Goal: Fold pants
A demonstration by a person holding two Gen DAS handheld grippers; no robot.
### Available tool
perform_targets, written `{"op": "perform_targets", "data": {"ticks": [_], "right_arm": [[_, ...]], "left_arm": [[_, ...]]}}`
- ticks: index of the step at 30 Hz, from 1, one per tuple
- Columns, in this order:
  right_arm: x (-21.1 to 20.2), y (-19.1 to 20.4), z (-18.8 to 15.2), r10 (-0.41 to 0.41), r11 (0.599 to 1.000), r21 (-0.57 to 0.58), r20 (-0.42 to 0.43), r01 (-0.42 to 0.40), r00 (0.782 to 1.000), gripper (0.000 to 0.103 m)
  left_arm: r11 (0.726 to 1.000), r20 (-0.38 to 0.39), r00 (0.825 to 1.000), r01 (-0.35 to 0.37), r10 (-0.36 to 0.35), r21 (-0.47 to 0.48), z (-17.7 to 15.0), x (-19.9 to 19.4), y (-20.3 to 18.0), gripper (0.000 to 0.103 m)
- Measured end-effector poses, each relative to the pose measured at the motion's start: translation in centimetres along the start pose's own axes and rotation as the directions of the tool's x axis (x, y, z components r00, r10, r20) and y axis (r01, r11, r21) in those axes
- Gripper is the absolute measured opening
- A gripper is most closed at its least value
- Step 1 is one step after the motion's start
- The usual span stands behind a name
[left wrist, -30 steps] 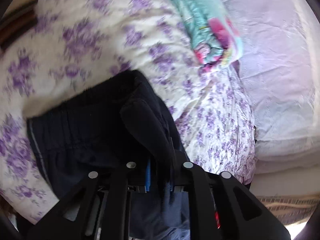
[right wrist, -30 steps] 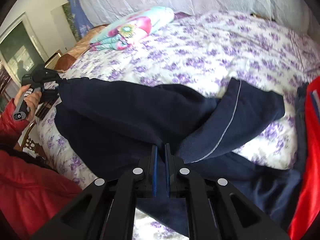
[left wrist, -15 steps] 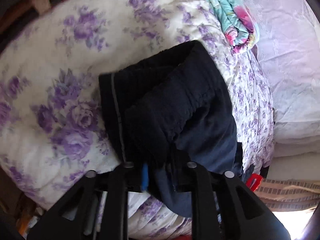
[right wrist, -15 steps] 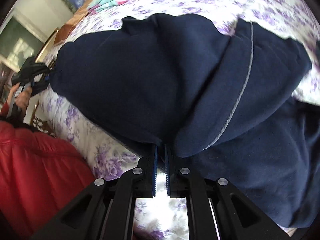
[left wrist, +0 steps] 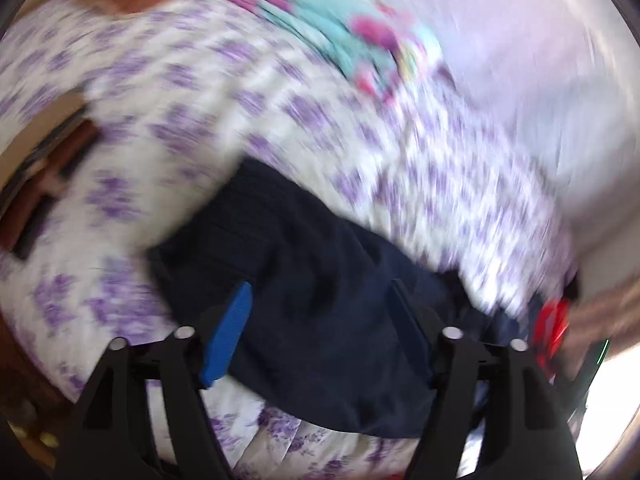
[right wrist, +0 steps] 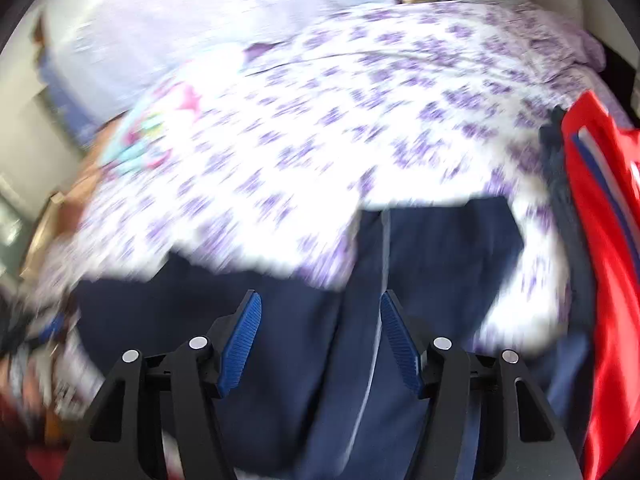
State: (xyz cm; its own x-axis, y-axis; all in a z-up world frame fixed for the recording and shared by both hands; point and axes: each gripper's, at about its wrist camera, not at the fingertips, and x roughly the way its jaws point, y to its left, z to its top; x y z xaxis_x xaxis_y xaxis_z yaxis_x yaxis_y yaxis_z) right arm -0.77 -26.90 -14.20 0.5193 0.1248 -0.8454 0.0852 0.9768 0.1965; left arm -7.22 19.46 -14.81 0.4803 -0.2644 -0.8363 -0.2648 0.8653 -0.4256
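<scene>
The pants [left wrist: 320,312] are the landmark here: dark navy, they lie folded in a heap on the bed [left wrist: 192,128], which has a white cover with purple flowers. The left gripper [left wrist: 320,312] is just above the pants, its fingers [left wrist: 228,332] spread wide on both sides of the cloth and pinching nothing. The right gripper [right wrist: 320,332] is also over the pants [right wrist: 304,380], its blue pads [right wrist: 242,340] far apart, and a thin light stripe [right wrist: 385,248] of the pants runs between them. Beyond the pants, farther on the bed, lies a folded turquoise and pink cloth [left wrist: 340,36]. To the right of the pants in the right wrist view there is a red garment [right wrist: 600,240]. Both views are blurred
</scene>
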Motion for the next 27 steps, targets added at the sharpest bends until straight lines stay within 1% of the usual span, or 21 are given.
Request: {"op": "perform_targets", "data": {"ticks": [1,3,4,5,6,7,9,10,11,13,14,16,18,19,20,21,23,24,25,26,27], "right_arm": [[1.1,0.1,0.7,-0.028,1.0,0.012,-0.012,0.028,1.0,0.063],[4.0,0.5,1.4,-0.091,0.995,0.037,-0.056,0.093,0.994,0.063],[5.1,0.3,1.4,-0.125,0.991,0.035,-0.087,0.128,0.988,0.063],[6.1,0.2,1.2,-0.155,0.987,0.028,-0.116,0.159,0.981,0.063],[7.2,0.1,0.7,-0.195,0.98,0.017,-0.146,0.2,0.97,0.063],[7.9,-0.1,-0.2,-0.218,0.975,0.007,-0.158,0.222,0.963,0.063],[8.3,0.1,-1.7,-0.248,0.969,-0.038,-0.126,0.245,0.961,0.063],[8.2,0.4,-2.1,-0.258,0.965,-0.064,-0.103,0.252,0.961,0.057],[7.9,0.4,-2.3,-0.258,0.965,-0.071,-0.086,0.253,0.962,0.036],[6.0,-1.1,-2.2,-0.163,0.986,0.032,-0.055,0.165,0.985,0.018],[3.9,-2.6,-2.3,-0.093,0.988,0.128,-0.001,0.092,0.996,0.015],[-0.3,-4.7,-2.5,-0.015,0.968,0.25,0.089,-0.008,0.996,0.007],[-5.6,-8.0,-4.3,0.015,0.924,0.373,0.188,-0.086,0.982,0.007],[-8.2,-9.9,-5.7,-0.004,0.898,0.43,0.224,-0.095,0.975,0.007],[-9.9,-11.3,-7.0,-0.035,0.88,0.467,0.239,-0.084,0.97,0.006],[-11.9,-13.4,-9.3,-0.101,0.855,0.517,0.237,-0.037,0.966,0.006],[-13.6,-16.9,-13.6,-0.188,0.806,0.59,0.162,0.058,0.969,0.006],[-13.6,-19.2,-16.5,-0.214,0.749,0.653,0.084,0.108,0.973,0.006],[-13.4,-20.2,-18.3,-0.218,0.708,0.695,0.05,0.123,0.975,0.006],[-13.4,-21.3,-20.5,-0.199,0.644,0.758,0.033,0.105,0.98,0.006],[-13.3,-21.7,-21.8,-0.159,0.597,0.801,0.059,0.048,0.986,0.01]], "left_arm": [[0.999,-0.026,0.999,-0.02,0.02,0.032,-0.6,1.4,-0.7,0.076],[0.992,-0.091,0.99,-0.103,0.109,0.072,-2.1,4.4,-1.0,0.077],[0.987,-0.093,0.986,-0.131,0.139,0.089,-2.8,5.4,-0.8,0.077],[0.985,-0.073,0.987,-0.136,0.144,0.106,-3.2,5.6,-0.7,0.08],[0.984,-0.059,0.991,-0.115,0.124,0.137,-3.4,5.5,-1.1,0.091],[0.981,-0.066,0.99,-0.109,0.121,0.158,-3.5,5.7,-1.6,0.096],[0.97,-0.079,0.986,-0.128,0.147,0.206,-3.5,6.2,-2.2,0.098],[0.963,-0.078,0.983,-0.144,0.166,0.227,-3.5,6.4,-2.5,0.098],[0.956,-0.077,0.98,-0.161,0.184,0.246,-3.7,6.6,-2.8,0.098],[0.937,-0.077,0.97,-0.2,0.23,0.285,-3.5,7.0,-3.3,0.099],[0.93,-0.078,0.966,-0.213,0.247,0.299,-3.5,7.2,-3.5,0.099],[0.919,-0.084,0.959,-0.231,0.27,0.319,-3.3,7.5,-3.8,0.099],[0.915,-0.093,0.957,-0.23,0.275,0.333,-3.1,7.6,-3.8,0.099],[0.913,-0.098,0.957,-0.225,0.272,0.339,-2.9,7.8,-4.0,0.099],[0.912,-0.102,0.958,-0.219,0.269,0.346,-2.8,8.1,-4.3,0.099],[0.911,-0.108,0.958,-0.211,0.264,0.355,-2.7,8.3,-4.5,0.099],[0.907,-0.113,0.959,-0.203,0.261,0.369,-2.6,8.2,-4.4,0.099],[0.904,-0.115,0.958,-0.203,0.264,0.377,-2.6,8.3,-4.5,0.099],[0.9,-0.117,0.956,-0.207,0.269,0.383,-2.5,8.4,-4.6,0.099],[0.897,-0.118,0.954,-0.212,0.276,0.389,-2.7,8.9,-5.2,0.099],[0.89,-0.121,0.95,-0.22,0.289,0.4,-2.6,9.2,-5.4,0.099]]}}
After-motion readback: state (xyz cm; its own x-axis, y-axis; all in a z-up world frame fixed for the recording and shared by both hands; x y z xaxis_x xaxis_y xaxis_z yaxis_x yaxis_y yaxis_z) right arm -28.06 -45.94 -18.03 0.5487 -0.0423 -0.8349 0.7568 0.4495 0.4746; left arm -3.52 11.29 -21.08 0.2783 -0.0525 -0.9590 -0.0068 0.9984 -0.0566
